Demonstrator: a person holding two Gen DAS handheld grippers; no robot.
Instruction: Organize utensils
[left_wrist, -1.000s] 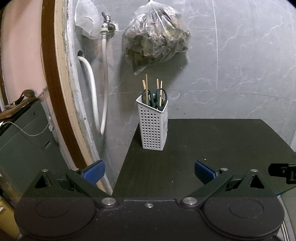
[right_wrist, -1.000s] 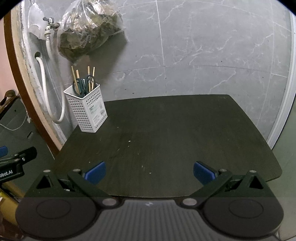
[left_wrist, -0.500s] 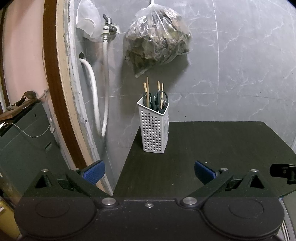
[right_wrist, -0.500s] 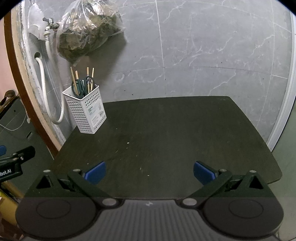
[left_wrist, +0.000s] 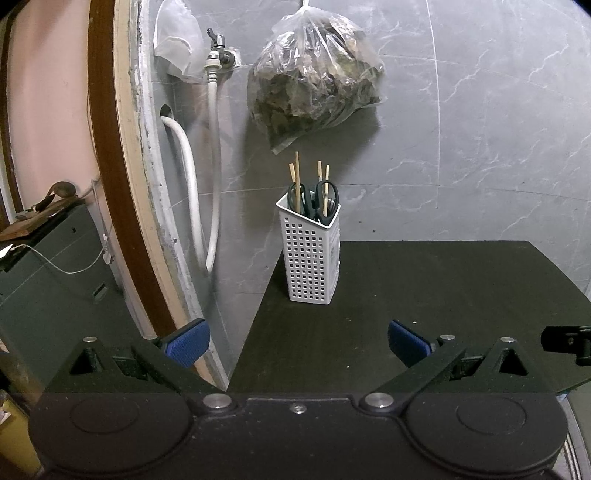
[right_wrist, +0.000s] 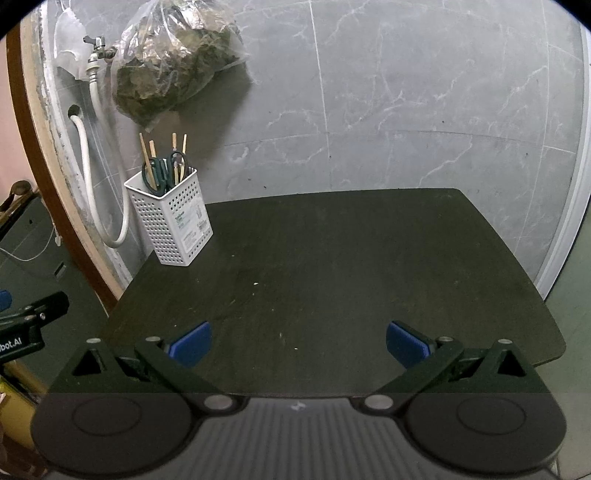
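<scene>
left gripper (left_wrist: 297, 341) jaws apart | holder (left_wrist: 310, 254) on table (left_wrist: 443, 295) corner

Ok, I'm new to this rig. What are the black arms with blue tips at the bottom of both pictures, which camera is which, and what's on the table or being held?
There is no robot arm here. A person holds a two-finger gripper in each hand, and each gripper carries a fisheye camera looking forward along its fingers. One picture looks out from the left gripper, the other from the right gripper. The blue tips are the finger pads. Both grippers are open and hold nothing. On the dark table stands a white perforated utensil holder at the far left corner, with scissors and wooden chopsticks standing in it. Behind, on the grey tiled wall, hang a plastic bag of dried leaves and a tap with a white hose.
</scene>
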